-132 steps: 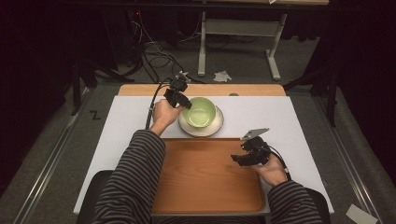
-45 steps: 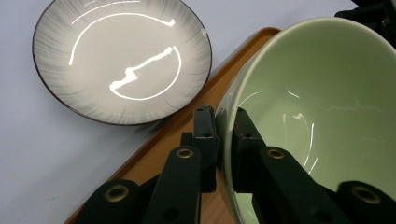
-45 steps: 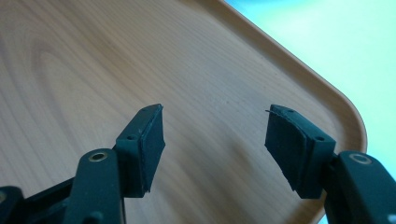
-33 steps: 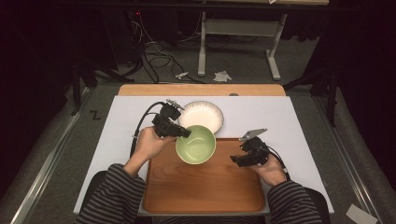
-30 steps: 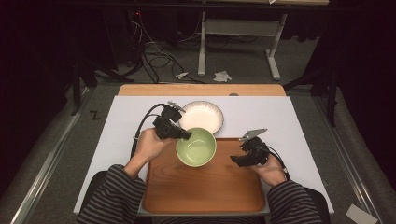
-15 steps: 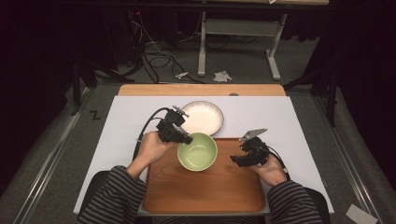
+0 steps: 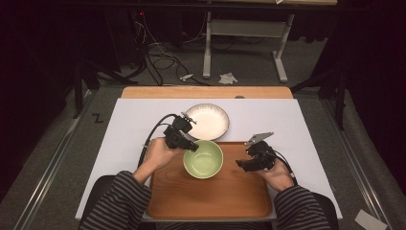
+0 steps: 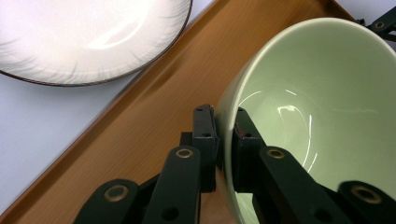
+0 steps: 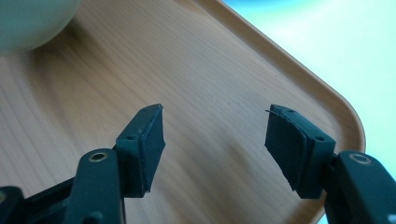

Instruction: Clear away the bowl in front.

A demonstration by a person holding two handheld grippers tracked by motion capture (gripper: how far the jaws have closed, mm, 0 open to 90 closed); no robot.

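The left gripper [image 8: 225, 140] pinches the pale green ceramic bowl's [image 8: 322, 107] rim; right of that bowl, the right gripper [image 9: 215, 149] hovers, jaws spread wide.

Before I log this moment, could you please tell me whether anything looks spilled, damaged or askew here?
Nothing stands out. The green bowl is empty and whole, gripped by its rim in the left gripper over the wooden tray. The white plate lies flat and clean on the table. The right gripper hangs open over the tray.

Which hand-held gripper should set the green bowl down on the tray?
Left. The left hand-held gripper is shut on the green bowl rim, over the tray. The right hand-held gripper is open and holds nothing.
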